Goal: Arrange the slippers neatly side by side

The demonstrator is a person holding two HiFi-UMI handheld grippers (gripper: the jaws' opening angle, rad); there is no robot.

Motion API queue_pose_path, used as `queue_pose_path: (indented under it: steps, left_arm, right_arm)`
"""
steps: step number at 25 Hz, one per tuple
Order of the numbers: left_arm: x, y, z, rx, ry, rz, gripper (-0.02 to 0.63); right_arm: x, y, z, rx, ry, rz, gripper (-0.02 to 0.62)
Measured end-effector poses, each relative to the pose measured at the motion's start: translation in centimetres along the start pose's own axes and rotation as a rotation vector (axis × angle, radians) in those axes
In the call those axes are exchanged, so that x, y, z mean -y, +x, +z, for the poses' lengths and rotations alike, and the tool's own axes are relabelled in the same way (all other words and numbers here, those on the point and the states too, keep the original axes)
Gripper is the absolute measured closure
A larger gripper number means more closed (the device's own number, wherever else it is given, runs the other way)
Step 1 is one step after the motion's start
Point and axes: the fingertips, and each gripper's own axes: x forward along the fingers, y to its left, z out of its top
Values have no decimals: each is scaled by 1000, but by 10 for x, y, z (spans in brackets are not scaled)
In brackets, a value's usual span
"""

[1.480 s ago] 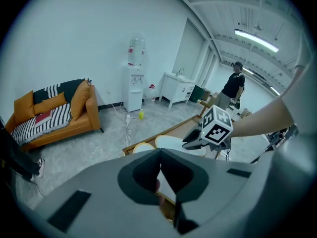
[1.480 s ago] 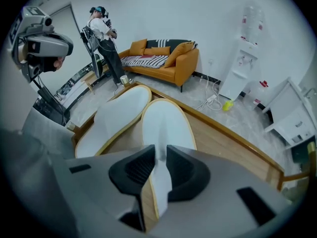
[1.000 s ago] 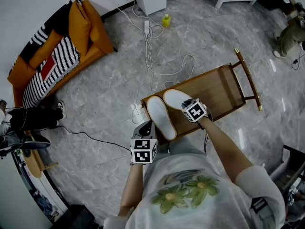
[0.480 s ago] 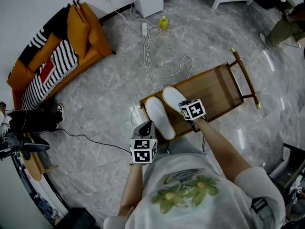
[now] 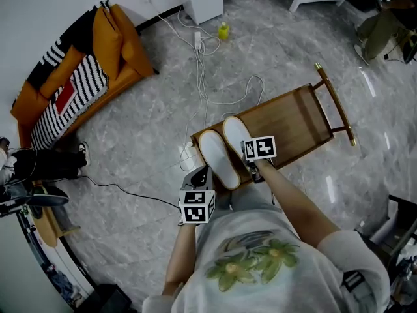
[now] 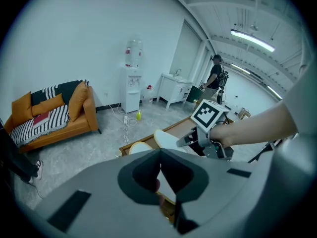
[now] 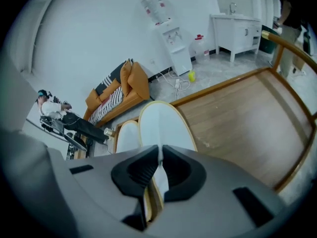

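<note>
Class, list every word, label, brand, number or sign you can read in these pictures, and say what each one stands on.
No readable text anywhere.
Left cube, right cube: black-and-white square markers, no words.
Sofa's red patch: too small to read.
Yellow bottle: any label too small to read.
Left slipper, right slipper: plain white, no print showing.
</note>
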Motion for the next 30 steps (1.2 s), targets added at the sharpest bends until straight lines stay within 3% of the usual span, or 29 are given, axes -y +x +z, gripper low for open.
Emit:
queue_pose_path:
  steps: [5, 30]
  left_arm:
    - [1, -5, -6, -6, -4, 5, 589]
    - [-7, -16, -22, -10, -29, 31, 591]
  right_arm:
    - [-7, 4, -4, 5, 117, 28, 563]
    - [-15, 18, -15, -29, 44, 22, 545]
